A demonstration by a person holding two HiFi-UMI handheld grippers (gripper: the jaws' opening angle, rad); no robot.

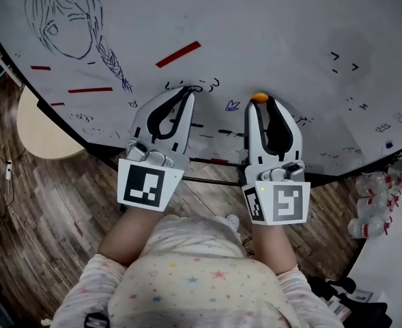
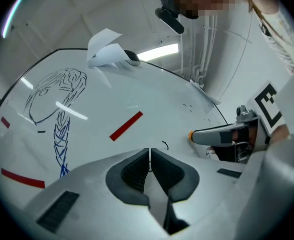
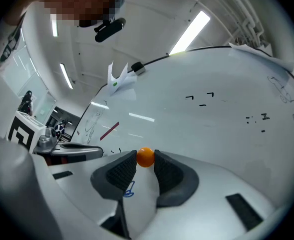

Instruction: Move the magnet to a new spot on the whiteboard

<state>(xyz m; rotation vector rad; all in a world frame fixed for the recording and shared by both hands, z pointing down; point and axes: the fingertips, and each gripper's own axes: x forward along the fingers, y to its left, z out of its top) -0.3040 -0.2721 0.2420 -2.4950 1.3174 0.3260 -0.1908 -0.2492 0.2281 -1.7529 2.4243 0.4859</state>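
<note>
A small round orange magnet [image 1: 259, 97] sits between the fingertips of my right gripper [image 1: 261, 100], close against the whiteboard [image 1: 269, 33]. In the right gripper view both pads press on the orange magnet [image 3: 146, 157], so the right gripper [image 3: 146, 160] is shut on it. I cannot tell whether the magnet touches the board. To its left, my left gripper [image 1: 187, 90] points at the board. In the left gripper view, the left gripper [image 2: 149, 151] is shut with nothing between its pads.
A long red strip magnet [image 1: 178, 54] lies on the board above the left gripper, with shorter red strips [image 1: 90, 89] further left. A sketch of a girl [image 1: 64, 19] fills the upper left. Below the board stand a beige round stool [image 1: 40, 125] and bottles [image 1: 375, 203].
</note>
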